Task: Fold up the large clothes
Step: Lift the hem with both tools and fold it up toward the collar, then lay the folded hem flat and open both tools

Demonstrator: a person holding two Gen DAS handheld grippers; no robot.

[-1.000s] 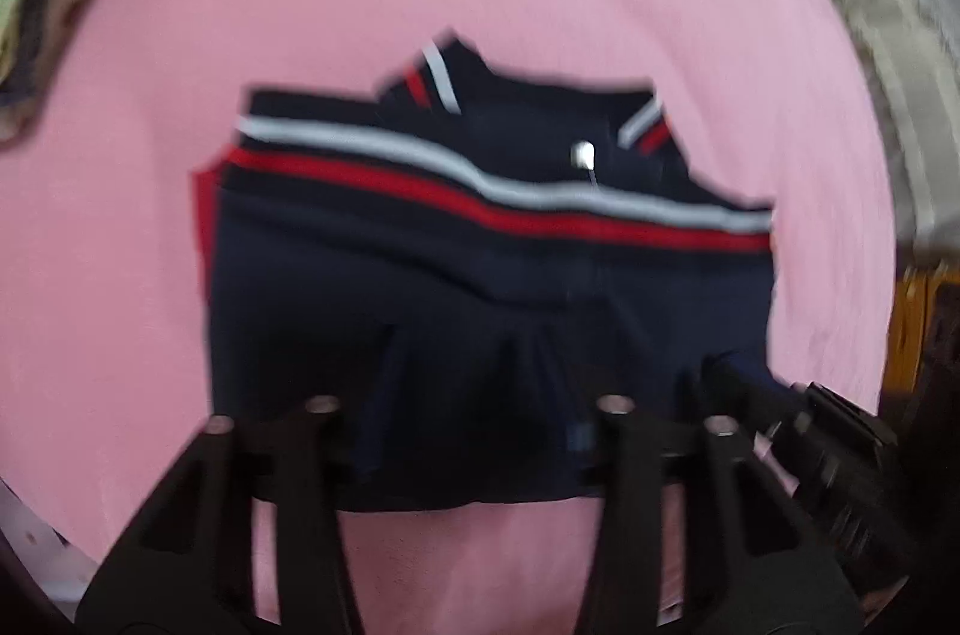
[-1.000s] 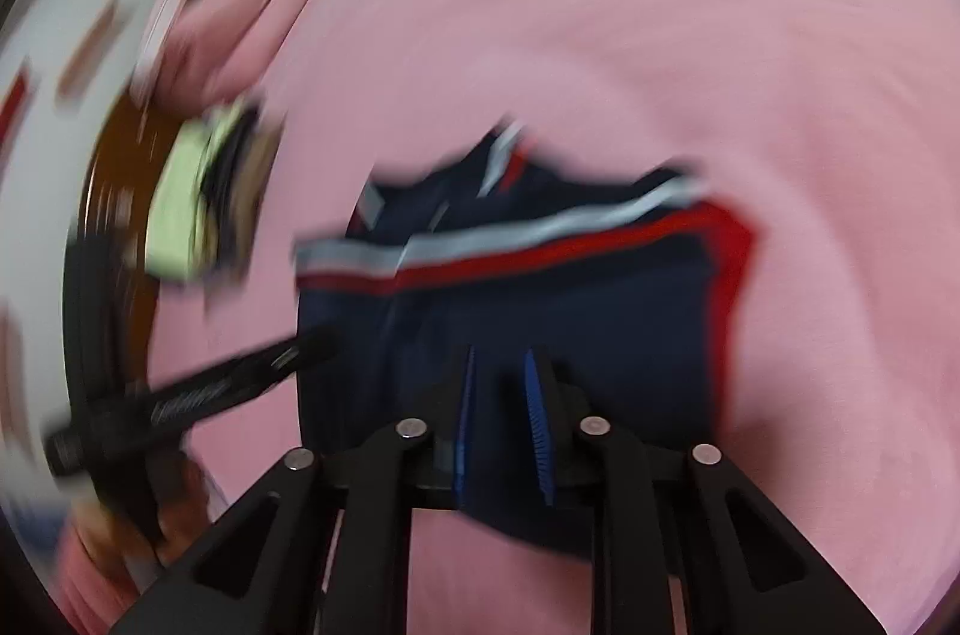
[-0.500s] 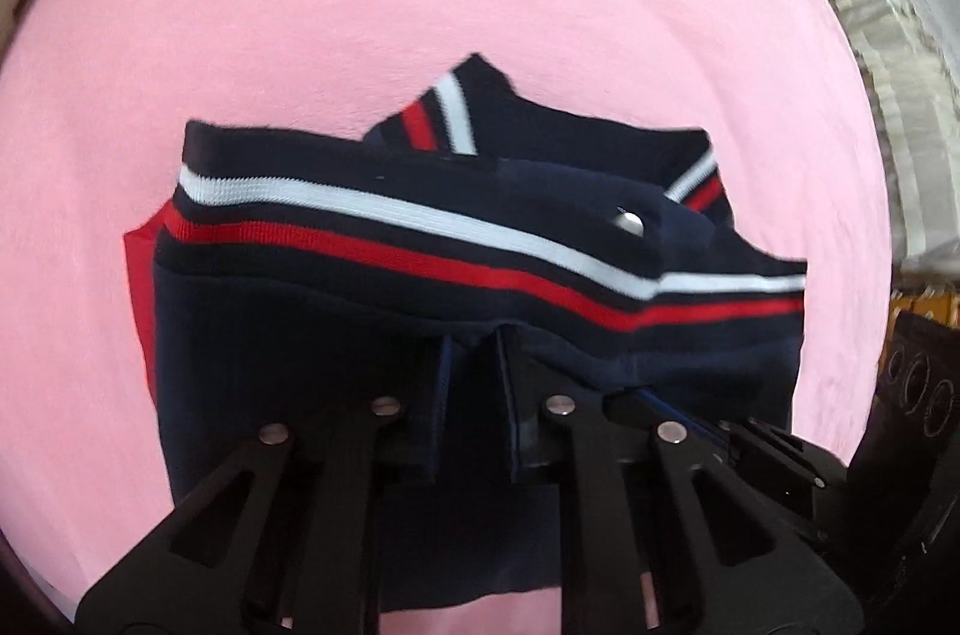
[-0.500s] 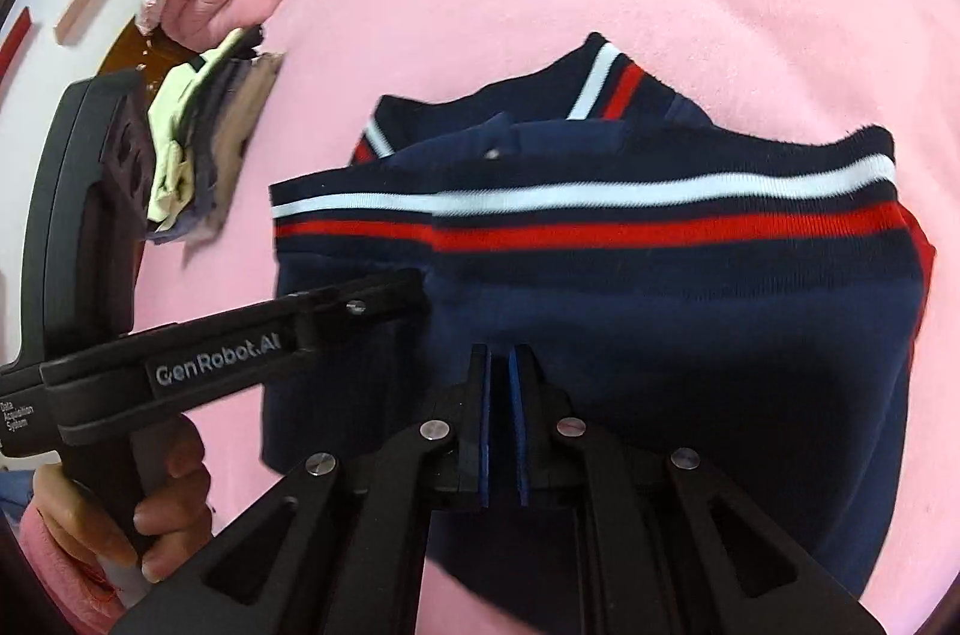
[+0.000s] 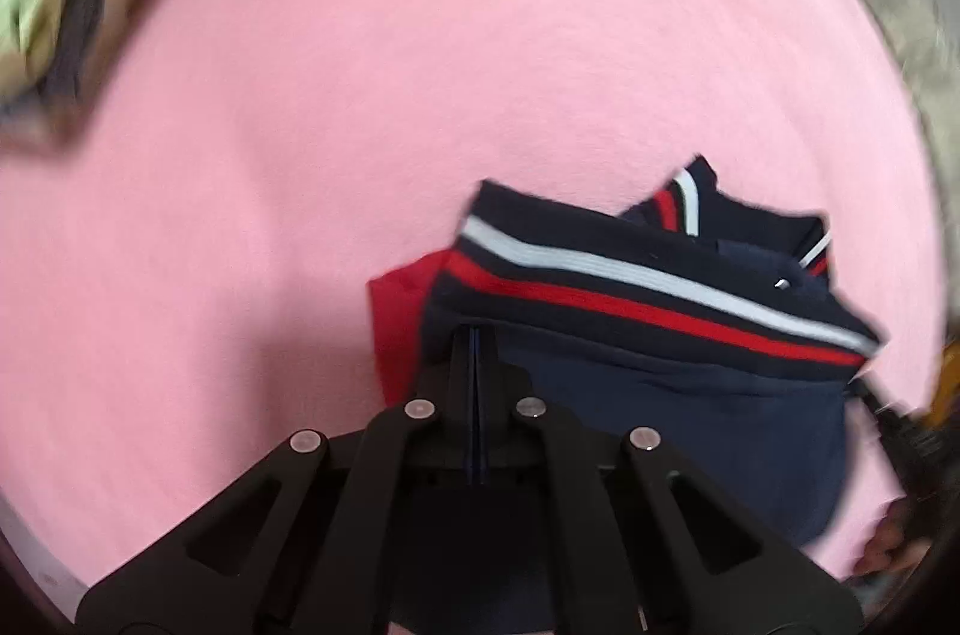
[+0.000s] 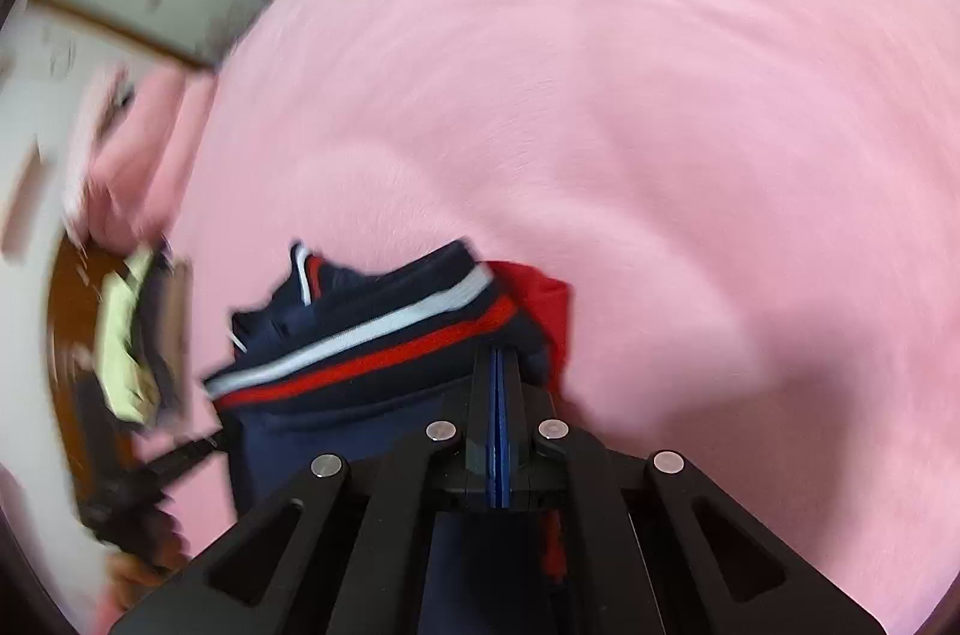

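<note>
- Left wrist view: our left gripper (image 5: 475,341) has its two fingers pressed together, with no gap between them, and they pinch the near left part of the navy garment (image 5: 690,395), just below its red and white band (image 5: 648,299). The garment lies already folded into a compact packet on the pink sheet (image 5: 420,95), in the lower right part of this view. A red layer (image 5: 402,317) comes out at its left edge.
- In this same view we see the other tool only as a dark blurred shape at the right edge; its fingers are not clear here.
- Right wrist view: our right gripper (image 6: 497,365) is also fully closed, the blue pads meeting, and it grips the navy garment (image 6: 360,329) at the right end, near the red layer (image 6: 543,299). A pile of other clothes (image 6: 141,335) is at the left, apart from our garment.
- Handling, as we judge it: the cloth is soft and rather thick, maybe knitted, and the packet has several layers. It is light but limp, so it sags between the two holds and the layers can slide apart.
- We think it is best to hold at both ends of one edge, taking all layers together, and to keep the edge tight.
</note>
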